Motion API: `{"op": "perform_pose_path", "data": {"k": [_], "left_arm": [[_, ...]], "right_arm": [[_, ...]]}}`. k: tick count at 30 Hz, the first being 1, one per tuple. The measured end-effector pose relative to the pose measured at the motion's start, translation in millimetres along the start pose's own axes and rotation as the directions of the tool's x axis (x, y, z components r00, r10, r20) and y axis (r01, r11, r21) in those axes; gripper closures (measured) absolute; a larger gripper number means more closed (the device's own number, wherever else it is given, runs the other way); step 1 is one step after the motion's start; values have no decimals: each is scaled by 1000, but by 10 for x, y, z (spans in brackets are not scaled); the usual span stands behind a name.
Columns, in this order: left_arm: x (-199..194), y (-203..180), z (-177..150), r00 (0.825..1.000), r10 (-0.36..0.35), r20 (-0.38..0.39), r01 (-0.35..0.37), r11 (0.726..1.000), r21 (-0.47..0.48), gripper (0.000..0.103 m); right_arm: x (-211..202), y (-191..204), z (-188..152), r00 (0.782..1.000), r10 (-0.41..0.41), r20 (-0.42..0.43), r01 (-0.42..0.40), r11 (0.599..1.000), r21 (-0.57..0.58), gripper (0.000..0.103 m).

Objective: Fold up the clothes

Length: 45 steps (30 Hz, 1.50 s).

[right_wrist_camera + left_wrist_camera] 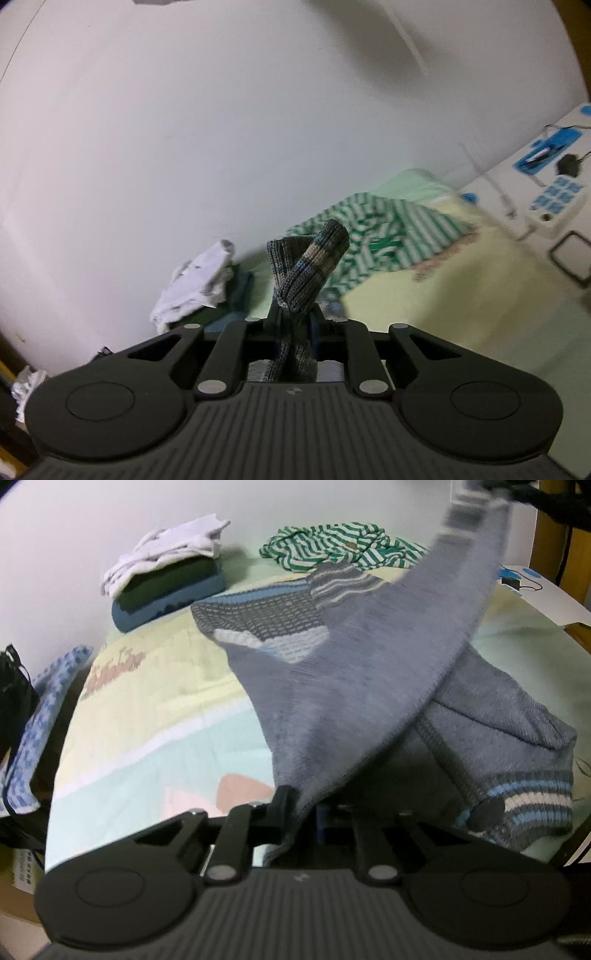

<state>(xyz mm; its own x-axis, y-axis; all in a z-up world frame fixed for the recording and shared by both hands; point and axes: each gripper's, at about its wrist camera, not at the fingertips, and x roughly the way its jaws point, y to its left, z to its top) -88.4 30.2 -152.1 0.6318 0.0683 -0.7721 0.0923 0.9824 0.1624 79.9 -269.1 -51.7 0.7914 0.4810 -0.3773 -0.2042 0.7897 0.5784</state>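
The left gripper [301,805] pinches the hem of a grey-blue knitted sweater with striped cuffs [332,686], which drapes over the pastel patterned bed sheet [155,716]. The right gripper [295,321] is clamped on the sweater's ribbed striped cuff [314,269], lifted off the sheet. Beyond the sweater lie a crumpled green-and-white striped shirt [332,546] and, left of it, a stack of folded clothes [166,576] topped in white.

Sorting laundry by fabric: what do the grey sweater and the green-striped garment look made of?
Grey sweater: knit, likely wool or acrylic; matte, fuzzy, with ribbed striped cuffs. Green-striped garment: thinner, smoother cloth, perhaps woven cotton; it crumples in sharp folds. Fibre can't be confirmed.
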Motion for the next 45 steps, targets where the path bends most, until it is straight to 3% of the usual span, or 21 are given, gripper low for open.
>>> {"op": "perform_pose_path", "data": {"k": [9, 13, 21, 24, 28, 29, 32, 36, 37, 39, 40, 43, 45], "left_arm": [[-142, -61, -20, 999, 35, -14, -35, 999, 31, 90], [-65, -123, -52, 998, 46, -43, -45, 998, 33, 90], [-84, -230, -129, 996, 58, -60, -53, 995, 81, 90], [-128, -262, -183, 997, 34, -76, -25, 993, 119, 90], [-227, -290, -222, 996, -32, -81, 43, 990, 134, 80], [-253, -295, -230, 996, -44, -80, 55, 989, 139, 76], [-333, -281, -238, 994, -75, -78, 86, 984, 153, 75], [-410, -164, -197, 995, -76, -65, 86, 983, 160, 74], [-414, -120, -164, 996, -74, -55, 81, 985, 155, 72], [-374, -82, -70, 996, -87, -35, 91, 988, 124, 68], [-346, -73, -20, 995, -97, -24, 99, 989, 107, 67], [-247, -63, 112, 992, -125, 2, 124, 990, 65, 67], [-122, -131, 115, 989, -145, -18, 146, 987, 66, 67]], "right_arm": [[-464, -450, -91, 997, -76, 25, 74, 995, 64, 88], [-470, -651, -267, 990, -132, -41, 134, 989, 57, 88], [-173, -1087, -557, 954, -266, -136, 271, 962, 19, 87], [-123, -1166, -608, 941, -290, -174, 295, 956, 4, 87], [-96, -1217, -649, 927, -318, -201, 320, 947, -21, 84], [-85, -1233, -642, 923, -327, -202, 329, 944, -24, 83], [-85, -1270, -577, 912, -370, -178, 372, 928, -22, 78], [-142, -1278, -430, 861, -499, -100, 497, 866, -52, 75], [-175, -1247, -384, 859, -507, -72, 504, 862, -53, 75], [-197, -1123, -298, 876, -481, -32, 478, 875, -82, 73], [-161, -1022, -252, 898, -439, -37, 433, 894, -110, 69], [61, -647, -144, 955, -274, -116, 249, 948, -198, 65], [292, -324, -179, 967, -171, -187, 117, 956, -268, 64]]}}
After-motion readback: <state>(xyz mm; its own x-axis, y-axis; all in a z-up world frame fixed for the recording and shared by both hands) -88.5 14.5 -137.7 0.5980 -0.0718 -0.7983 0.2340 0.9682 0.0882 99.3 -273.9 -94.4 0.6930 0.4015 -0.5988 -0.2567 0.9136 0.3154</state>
